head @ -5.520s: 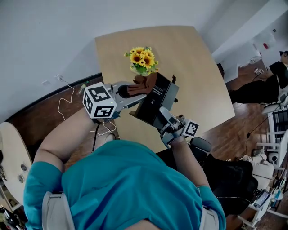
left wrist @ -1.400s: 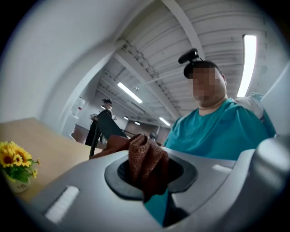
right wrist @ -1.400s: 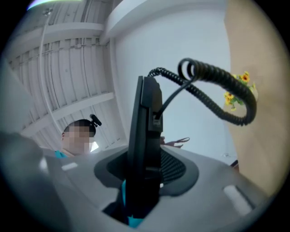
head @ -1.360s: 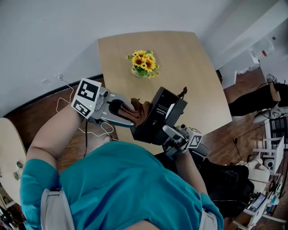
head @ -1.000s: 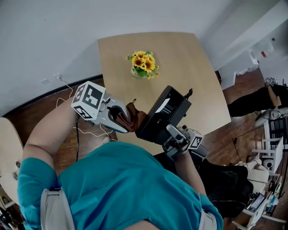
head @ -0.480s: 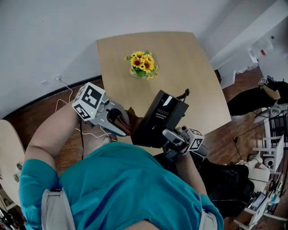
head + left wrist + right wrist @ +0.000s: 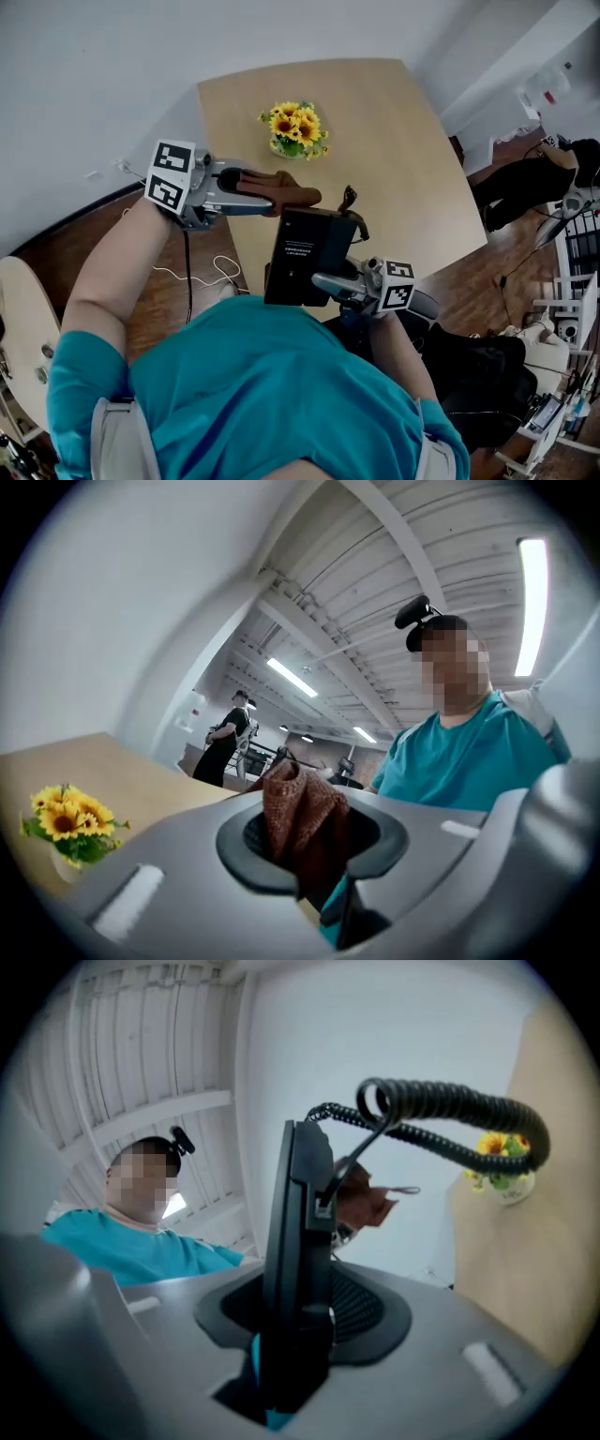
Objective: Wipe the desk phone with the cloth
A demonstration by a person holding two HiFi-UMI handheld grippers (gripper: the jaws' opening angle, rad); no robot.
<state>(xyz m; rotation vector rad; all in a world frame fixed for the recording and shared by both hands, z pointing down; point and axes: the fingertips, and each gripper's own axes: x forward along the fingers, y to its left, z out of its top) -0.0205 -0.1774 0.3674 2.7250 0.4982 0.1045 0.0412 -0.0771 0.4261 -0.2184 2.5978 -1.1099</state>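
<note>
The black desk phone [image 7: 303, 258] is held off the table, its flat underside with a white label facing up in the head view. My right gripper [image 7: 328, 281] is shut on its near edge; in the right gripper view the phone [image 7: 295, 1269] stands edge-on between the jaws. Its coiled cord [image 7: 351, 201] loops up from the far edge. My left gripper [image 7: 251, 190] is shut on a brown cloth [image 7: 286, 194], which hangs just past the phone's far edge; contact is unclear. The cloth [image 7: 302, 819] bunches between the left jaws.
A light wooden table [image 7: 394, 159] lies beyond the phone, with a small pot of sunflowers [image 7: 295, 127] near its far left. White cables [image 7: 211, 272] trail on the dark floor at the left. A person [image 7: 534, 178] stands at the far right.
My left gripper swung the cloth from the phone's left side up to its far edge. The phone turned squarer to me and came down closer to my body.
</note>
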